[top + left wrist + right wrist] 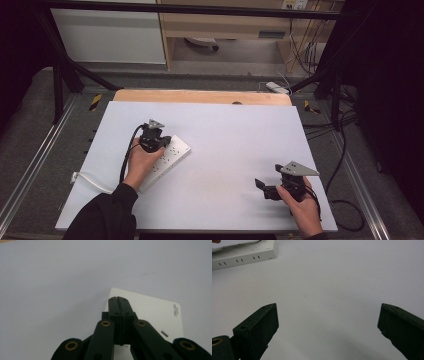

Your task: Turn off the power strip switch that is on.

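Bench: we see a white bench (220, 150) with a strip of bare wood along its far edge.

Power strip: a white power strip (167, 157) lies flat on the left half of the bench, set at a slant, and its white cord (92, 180) runs off toward the bench's left edge. In the left gripper view we see one corner of it with small printed lettering; in the right gripper view its slotted side shows at the upper left.

Left claw: we see the left claw (119, 305) with its jaws pressed together, nothing between them, the tips just over the near corner of the power strip. We cannot tell whether they touch it. In the high view the left hand (142, 162) holds it above the strip.

Right claw: the right claw (327, 315) has its jaws wide apart over bare bench, well away from the power strip. The right hand (300, 202) holds it near the bench's front right corner.
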Motion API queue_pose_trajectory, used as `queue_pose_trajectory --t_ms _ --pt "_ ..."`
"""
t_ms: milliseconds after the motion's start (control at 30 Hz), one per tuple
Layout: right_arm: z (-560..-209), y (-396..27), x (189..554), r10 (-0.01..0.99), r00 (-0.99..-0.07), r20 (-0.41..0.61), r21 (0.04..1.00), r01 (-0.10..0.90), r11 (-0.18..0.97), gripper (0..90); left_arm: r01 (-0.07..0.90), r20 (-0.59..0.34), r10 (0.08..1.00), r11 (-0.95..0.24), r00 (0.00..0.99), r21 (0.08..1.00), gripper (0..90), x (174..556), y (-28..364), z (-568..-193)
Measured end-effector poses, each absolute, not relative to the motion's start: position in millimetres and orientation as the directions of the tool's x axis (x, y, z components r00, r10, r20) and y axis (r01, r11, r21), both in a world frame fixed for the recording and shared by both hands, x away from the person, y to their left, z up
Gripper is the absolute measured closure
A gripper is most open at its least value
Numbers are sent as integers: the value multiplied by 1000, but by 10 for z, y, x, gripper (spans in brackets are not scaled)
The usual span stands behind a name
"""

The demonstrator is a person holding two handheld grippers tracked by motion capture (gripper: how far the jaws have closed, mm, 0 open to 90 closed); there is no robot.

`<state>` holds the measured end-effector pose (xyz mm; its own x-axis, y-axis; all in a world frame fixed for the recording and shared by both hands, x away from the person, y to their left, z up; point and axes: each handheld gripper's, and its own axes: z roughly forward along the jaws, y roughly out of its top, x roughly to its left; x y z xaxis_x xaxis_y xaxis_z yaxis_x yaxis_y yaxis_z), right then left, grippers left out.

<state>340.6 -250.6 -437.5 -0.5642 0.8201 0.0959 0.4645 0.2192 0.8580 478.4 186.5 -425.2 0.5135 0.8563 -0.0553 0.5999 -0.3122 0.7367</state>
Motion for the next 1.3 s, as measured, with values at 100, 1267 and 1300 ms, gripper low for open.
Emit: queue_pose_trajectory --t_ms 100,1267,1300 --pt "-4378 -2506 3411 819 -566 94 857 465 223 37 601 -56 856 -313 514 736 900 4783 1866 -4251" --pt "-4371 -2510 3404 820 -565 91 858 462 223 37 605 -57 859 -310 510 734 900 4783 1856 -4248" --pt "-4371 -2512 3405 821 -564 93 857 465 222 38 605 -56 859 -311 509 733 900 4783 1855 -4248"
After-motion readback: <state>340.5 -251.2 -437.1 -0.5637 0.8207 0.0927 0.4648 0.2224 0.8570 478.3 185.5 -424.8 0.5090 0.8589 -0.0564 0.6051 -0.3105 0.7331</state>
